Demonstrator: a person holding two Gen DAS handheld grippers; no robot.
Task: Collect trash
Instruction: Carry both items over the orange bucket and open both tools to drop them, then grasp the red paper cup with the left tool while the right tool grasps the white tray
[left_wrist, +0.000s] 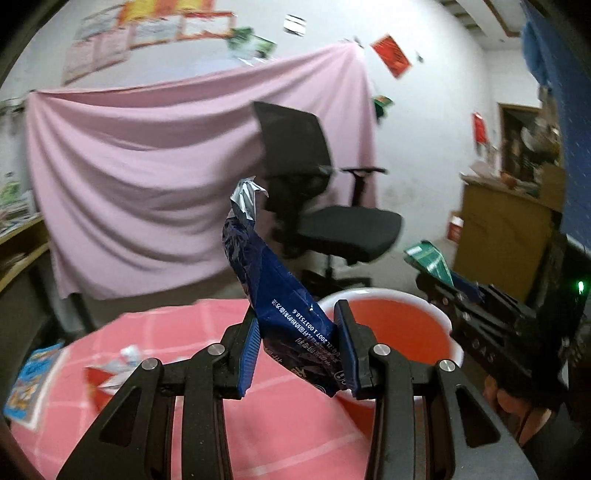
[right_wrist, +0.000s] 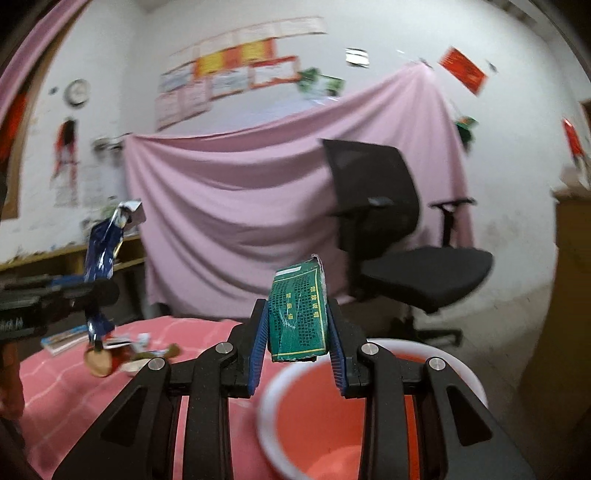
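Note:
My left gripper (left_wrist: 298, 347) is shut on a crumpled dark blue foil wrapper (left_wrist: 273, 295) and holds it upright just left of the orange bucket with a white rim (left_wrist: 391, 325). My right gripper (right_wrist: 298, 339) is shut on a small green carton (right_wrist: 298, 314) and holds it above the near rim of the bucket (right_wrist: 332, 424). The right gripper with the carton (left_wrist: 430, 260) shows at the right of the left wrist view. The left gripper with the wrapper (right_wrist: 101, 254) shows at the left of the right wrist view.
A pink checked tablecloth (left_wrist: 288, 417) covers the table. More trash lies on it: a blue snack packet (left_wrist: 31, 384), a red-and-white pack (left_wrist: 107, 380) and small scraps (right_wrist: 125, 354). A black office chair (left_wrist: 325, 206) and a pink sheet (left_wrist: 147, 177) stand behind.

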